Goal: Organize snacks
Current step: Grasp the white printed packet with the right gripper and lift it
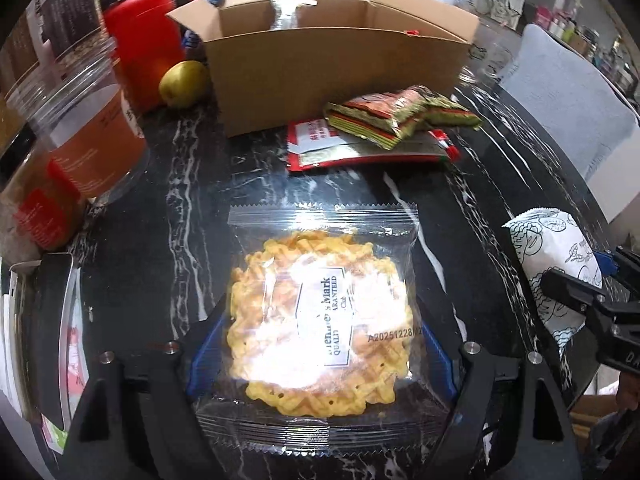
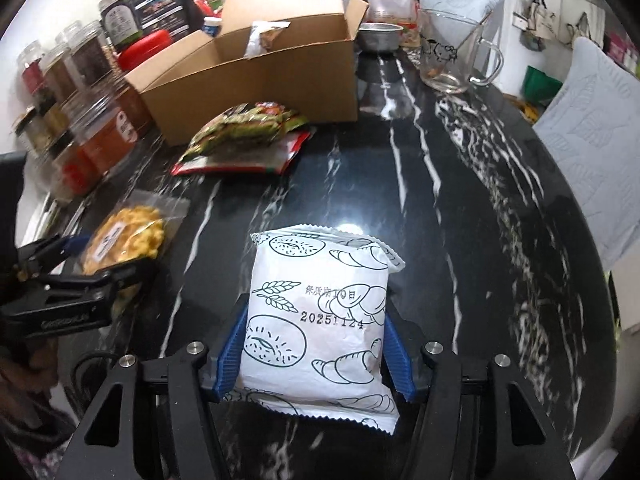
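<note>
Gripping a clear packet of yellow lattice crisps (image 1: 316, 332) between its blue ribbed pads, the left claw (image 1: 320, 360) is sitting closed on the packet's two sides in the left wrist view, with the packet lying flat over the black marble bench (image 1: 192, 184). Ahead, an open cardboard box (image 1: 340, 80) is standing on the bench with a silvery wrapper showing inside it. Just in front of the box, green-and-red snack packets (image 1: 384, 120) are lying on top of a flat red-edged pouch (image 1: 360, 152). A pear (image 1: 184, 84) and a red container (image 1: 144, 44) are sitting to the box's left, beside clear jars (image 1: 80, 128). At the right edge, the right claw (image 1: 576, 292) is holding a white printed bag (image 1: 556, 264).

Turning to the right wrist view, the right claw (image 2: 314, 356) is closed on the white bread bag (image 2: 320, 320), its blue pads pressing both sides of the bag, which is printed with croissants and a date code. The bag is sitting near the front of the bench (image 2: 460, 200). At left, the left claw (image 2: 116, 268) is clamping the crisps packet (image 2: 128, 240). The cardboard box (image 2: 256, 76) is standing farther back, the snack packets (image 2: 248, 128) just before it, and a glass mug (image 2: 456, 56) to its right.
</note>
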Tool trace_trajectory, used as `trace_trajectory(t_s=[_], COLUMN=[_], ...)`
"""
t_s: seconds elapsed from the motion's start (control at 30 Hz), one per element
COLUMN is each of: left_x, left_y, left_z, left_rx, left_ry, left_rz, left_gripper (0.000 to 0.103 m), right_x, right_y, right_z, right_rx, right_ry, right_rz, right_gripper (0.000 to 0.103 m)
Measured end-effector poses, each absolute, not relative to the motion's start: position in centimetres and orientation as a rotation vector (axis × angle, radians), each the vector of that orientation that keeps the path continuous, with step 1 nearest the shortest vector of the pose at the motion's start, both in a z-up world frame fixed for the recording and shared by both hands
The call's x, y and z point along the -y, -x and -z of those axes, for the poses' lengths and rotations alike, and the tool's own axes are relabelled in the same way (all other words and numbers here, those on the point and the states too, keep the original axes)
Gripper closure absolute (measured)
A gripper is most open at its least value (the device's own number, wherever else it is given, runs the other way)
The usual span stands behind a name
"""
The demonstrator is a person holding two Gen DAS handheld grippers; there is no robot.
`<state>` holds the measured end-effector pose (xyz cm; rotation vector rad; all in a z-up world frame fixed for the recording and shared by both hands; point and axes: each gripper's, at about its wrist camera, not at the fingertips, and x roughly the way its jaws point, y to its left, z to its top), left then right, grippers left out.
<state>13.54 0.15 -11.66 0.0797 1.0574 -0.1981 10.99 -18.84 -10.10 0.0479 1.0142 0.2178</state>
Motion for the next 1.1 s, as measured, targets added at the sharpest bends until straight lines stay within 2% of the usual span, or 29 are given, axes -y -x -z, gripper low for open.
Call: trace_trajectory(t_s=[0.07,0.2,0.27,0.43,0.53,0.6,0.63,0.67,1.1], left_x=[-0.1,-0.1,-0.1,-0.2,-0.2,-0.2,-0.2,-0.2,-0.2], left_y=[-13.7,-14.1,-14.1,-13.8,-13.6,-13.6,-13.5,-13.5,-12.8], left_z=[11.7,11.8,11.8,11.9,11.9,11.9,11.9,11.9,12.1], left_rx=[-1.051,-1.044,-1.039,-1.014,-1.009,-1.009,-1.009,-1.010,-0.976], left_ry=[-0.082,-0.077,-0.074,-0.066,-0.068,-0.065,-0.064,-0.062,-0.048], left_rz=[0.204,0.207,0.205,0.192,0.191,0.190,0.188,0.185,0.175], left_gripper=[0.020,0.020,0.020,0.020,0.020,0.020,0.020,0.020,0.020], right_x=[18.8,18.5,18.0,17.0,16.8,16.7,16.8,16.9,16.8], right_y=[-11.2,-11.7,-11.9,-11.3,-11.0,-10.8,-10.8,-10.7,-10.4], right_z=[10.6,10.7,11.0,11.1,11.1,11.0,10.9,10.8,11.2], right_rx=[-1.021,-1.008,-1.010,-0.986,-0.982,-0.966,-0.958,-0.956,-0.913], right_ry=[-0.049,-0.037,0.021,0.080,0.084,0.085,0.083,0.076,0.072], right_rz=[-0.208,-0.173,-0.133,-0.132,-0.140,-0.145,-0.139,-0.138,-0.142], right_gripper=[0.034,0.027,0.018,0.017,0.018,0.029,0.038,0.041,0.042])
